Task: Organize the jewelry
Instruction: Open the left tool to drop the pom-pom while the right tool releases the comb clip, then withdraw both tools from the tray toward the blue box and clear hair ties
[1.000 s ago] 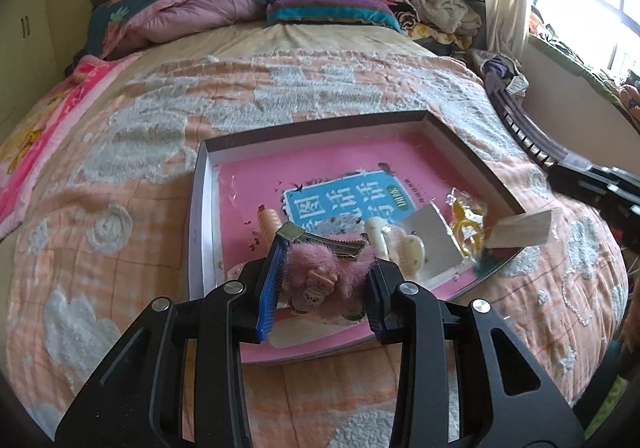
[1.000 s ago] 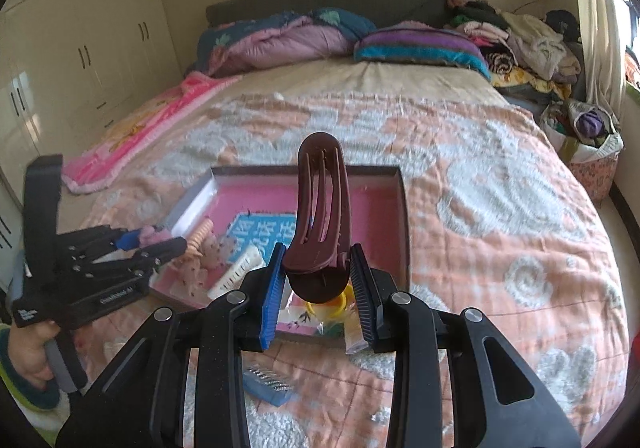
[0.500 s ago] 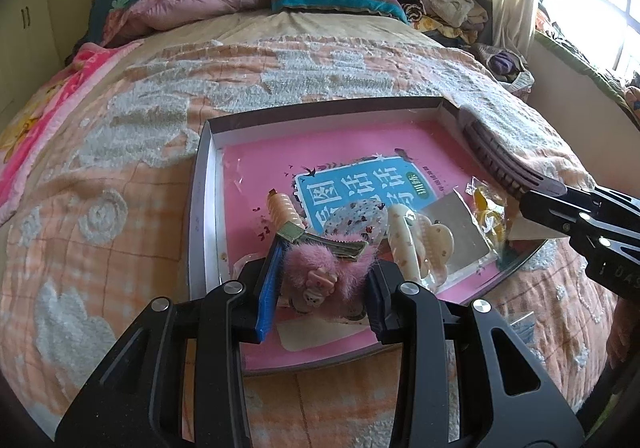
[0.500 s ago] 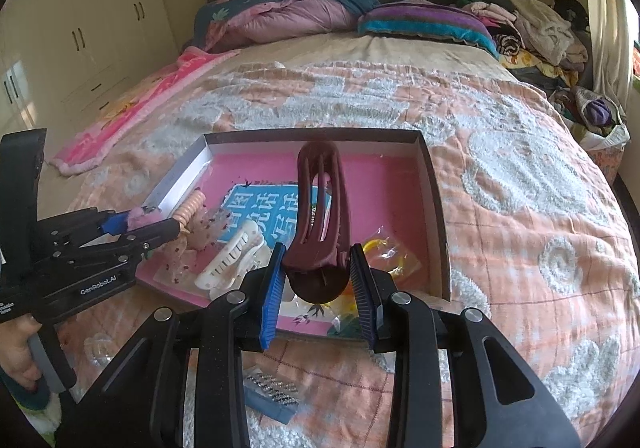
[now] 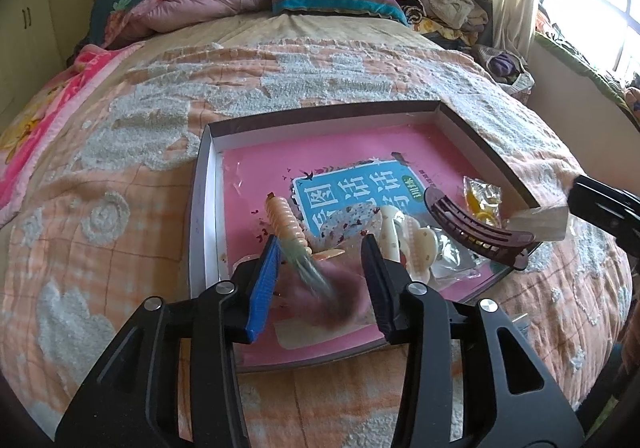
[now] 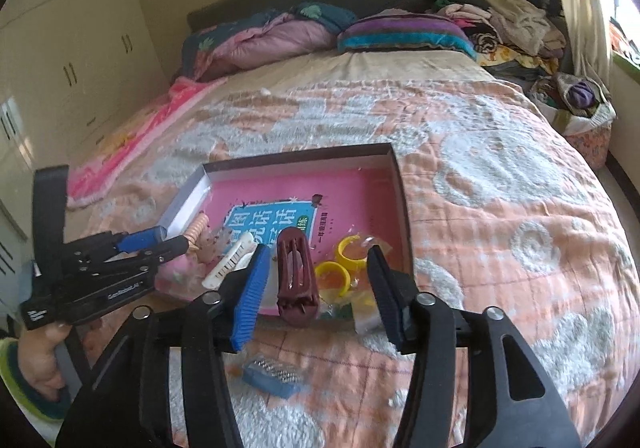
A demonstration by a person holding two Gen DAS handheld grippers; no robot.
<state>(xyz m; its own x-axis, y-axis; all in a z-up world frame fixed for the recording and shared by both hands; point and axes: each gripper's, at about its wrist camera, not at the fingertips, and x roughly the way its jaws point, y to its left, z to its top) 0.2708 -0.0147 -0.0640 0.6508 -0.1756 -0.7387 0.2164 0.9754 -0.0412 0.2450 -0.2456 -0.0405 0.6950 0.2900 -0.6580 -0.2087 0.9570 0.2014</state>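
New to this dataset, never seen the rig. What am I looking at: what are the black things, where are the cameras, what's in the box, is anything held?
No robot: a person holds a handheld two-finger gripper in each hand. Each picture comes from a fisheye camera on one gripper, looking along its fingers. The left gripper and the right gripper both stand open over a shallow pink-lined cardboard box on the peach quilted bedspread. Neither holds anything. A blurred fluffy pink hair clip sits between the left fingers, apparently just let go. The long dark-brown plastic hair clip lies at the box's near edge. Also inside: a cream claw clip, yellow rings, a peach spiral hair tie. A small blue comb lies on the bedspread outside.
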